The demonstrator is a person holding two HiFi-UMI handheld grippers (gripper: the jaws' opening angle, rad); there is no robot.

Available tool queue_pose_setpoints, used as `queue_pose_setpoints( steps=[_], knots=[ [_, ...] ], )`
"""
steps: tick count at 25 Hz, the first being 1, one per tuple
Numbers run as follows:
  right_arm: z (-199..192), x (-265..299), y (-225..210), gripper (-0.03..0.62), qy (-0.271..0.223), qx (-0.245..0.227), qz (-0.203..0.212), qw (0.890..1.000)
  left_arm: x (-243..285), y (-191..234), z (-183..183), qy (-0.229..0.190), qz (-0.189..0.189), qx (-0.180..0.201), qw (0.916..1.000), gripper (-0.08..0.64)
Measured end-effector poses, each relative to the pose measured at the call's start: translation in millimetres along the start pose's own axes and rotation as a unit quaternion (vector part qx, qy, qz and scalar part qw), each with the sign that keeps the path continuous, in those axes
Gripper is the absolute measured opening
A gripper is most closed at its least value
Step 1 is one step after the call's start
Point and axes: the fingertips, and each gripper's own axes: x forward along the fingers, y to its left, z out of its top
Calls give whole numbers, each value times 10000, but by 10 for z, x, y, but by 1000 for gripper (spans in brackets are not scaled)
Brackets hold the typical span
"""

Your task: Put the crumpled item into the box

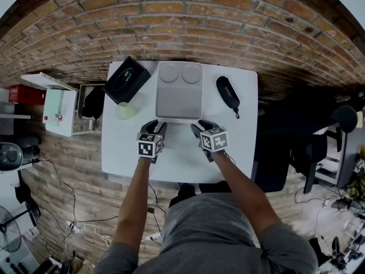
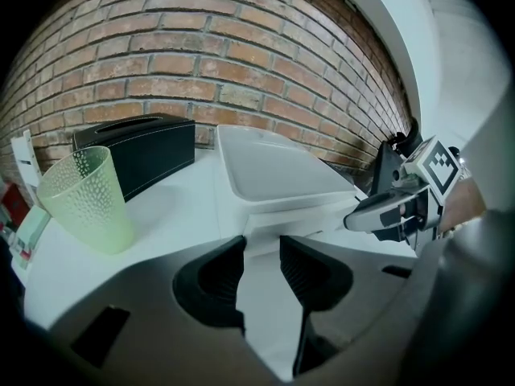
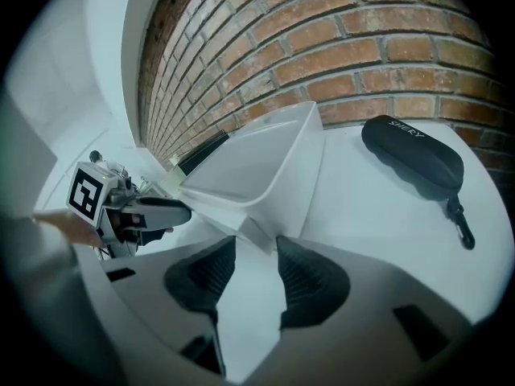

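Two grippers hover side by side over the white table (image 1: 239, 147), just short of the near edge of the pale box (image 1: 179, 100) that sits at the table's middle. Our left gripper (image 1: 155, 125) has its jaws parted, with only bare tabletop showing between them. Our right gripper (image 1: 202, 127) is likewise released and grasps nothing. At the far end of the box lie two pale rounded shapes (image 1: 169, 73). They may be the crumpled item, but we cannot tell from the head view. To the left of the box stand a black tissue box (image 1: 126, 80) and, nearer to us, a green cup (image 1: 125, 111). A black glasses case (image 1: 228, 93) lies to the right of the box, apart from it
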Motion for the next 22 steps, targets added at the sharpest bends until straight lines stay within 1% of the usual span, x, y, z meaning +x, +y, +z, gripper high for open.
queue_pose_setpoints(
  steps=[5,9,14,22],
  knots=[
    [-1,-3,-24,169,-6,182,-22,9998,4,-3,26,17,-9,-94,10000,143],
    [14,-4,-12,166,-10,237,2,9997,10,3,22,6,-10,-193,9998,143],
    [0,-2,-40,163,53,261,-61,9996,13,0,35,-4,-28,-305,9995,143],
    [9,14,-50,163,90,549,-48,9984,24,21,41,27,-25,-518,9986,143]
  ],
)
